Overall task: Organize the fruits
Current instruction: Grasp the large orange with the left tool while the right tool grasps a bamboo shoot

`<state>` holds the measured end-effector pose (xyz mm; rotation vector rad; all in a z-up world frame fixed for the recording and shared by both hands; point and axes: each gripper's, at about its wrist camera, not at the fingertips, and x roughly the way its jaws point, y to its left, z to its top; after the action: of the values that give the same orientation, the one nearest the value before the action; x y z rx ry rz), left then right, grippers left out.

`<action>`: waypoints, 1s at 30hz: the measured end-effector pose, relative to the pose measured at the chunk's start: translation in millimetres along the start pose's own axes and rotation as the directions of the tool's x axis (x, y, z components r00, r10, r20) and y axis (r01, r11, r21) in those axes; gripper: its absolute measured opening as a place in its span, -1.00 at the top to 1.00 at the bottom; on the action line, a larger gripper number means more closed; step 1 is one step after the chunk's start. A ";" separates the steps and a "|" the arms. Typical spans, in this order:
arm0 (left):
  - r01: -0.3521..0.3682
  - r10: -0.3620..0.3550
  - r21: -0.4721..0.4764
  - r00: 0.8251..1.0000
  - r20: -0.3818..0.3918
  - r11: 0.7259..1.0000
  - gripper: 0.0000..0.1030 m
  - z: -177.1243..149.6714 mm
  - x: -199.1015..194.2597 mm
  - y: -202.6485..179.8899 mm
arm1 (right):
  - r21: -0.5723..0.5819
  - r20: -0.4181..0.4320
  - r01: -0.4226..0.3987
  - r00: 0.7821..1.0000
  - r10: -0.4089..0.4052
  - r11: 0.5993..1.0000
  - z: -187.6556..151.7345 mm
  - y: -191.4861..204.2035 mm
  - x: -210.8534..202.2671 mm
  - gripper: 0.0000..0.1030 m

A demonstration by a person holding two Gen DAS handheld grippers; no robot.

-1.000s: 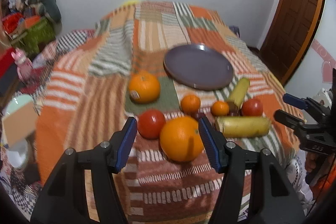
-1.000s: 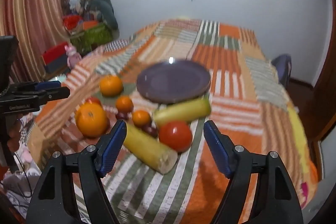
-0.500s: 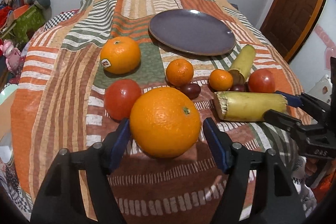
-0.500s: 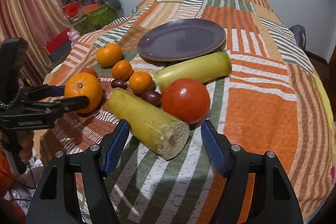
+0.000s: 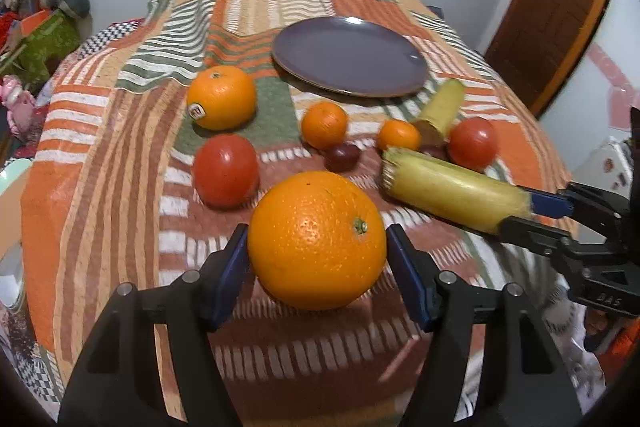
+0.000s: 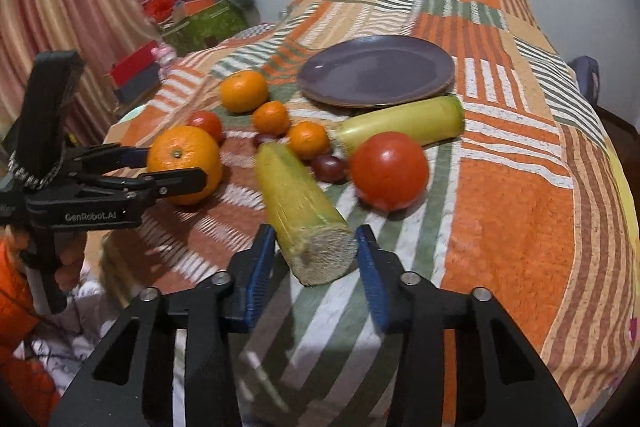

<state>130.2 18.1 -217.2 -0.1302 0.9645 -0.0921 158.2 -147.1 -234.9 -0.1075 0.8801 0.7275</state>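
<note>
Plate [image 5: 352, 67] at 12 o'clock on the quilt-covered desk [image 5: 120, 155]: bare, so nothing is sorted yet. Left tongs [image 5: 316, 247] straddle the large orange [image 5: 316, 239], pads at or just off its sides; contact cannot be confirmed. Right tongs [image 6: 316, 255] bracket the cut end of the yellow stalk [image 6: 300, 203], narrow gaps visible, likely not clamped. Remaining near centre: second orange, two tomatoes, mandarins, dark plums, second stalk. All transfers left to do.

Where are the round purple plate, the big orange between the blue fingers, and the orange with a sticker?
Round purple plate [image 5: 350, 61], left wrist view, bare centre.
Big orange [image 5: 316, 239], left wrist view, front skin.
Stickered orange [image 5: 222, 97], left wrist view, middle.
</note>
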 end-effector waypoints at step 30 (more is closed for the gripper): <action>0.029 -0.030 0.015 0.999 0.021 0.999 -0.29 10.3 -5.9 -0.4 | -0.088 -0.073 -0.003 0.997 -0.003 0.996 34.3 31.9 45.6 0.34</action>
<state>135.4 19.2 -206.6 -0.1317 0.9406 -0.1245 180.2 -85.7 -239.8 -0.2137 0.9183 0.7663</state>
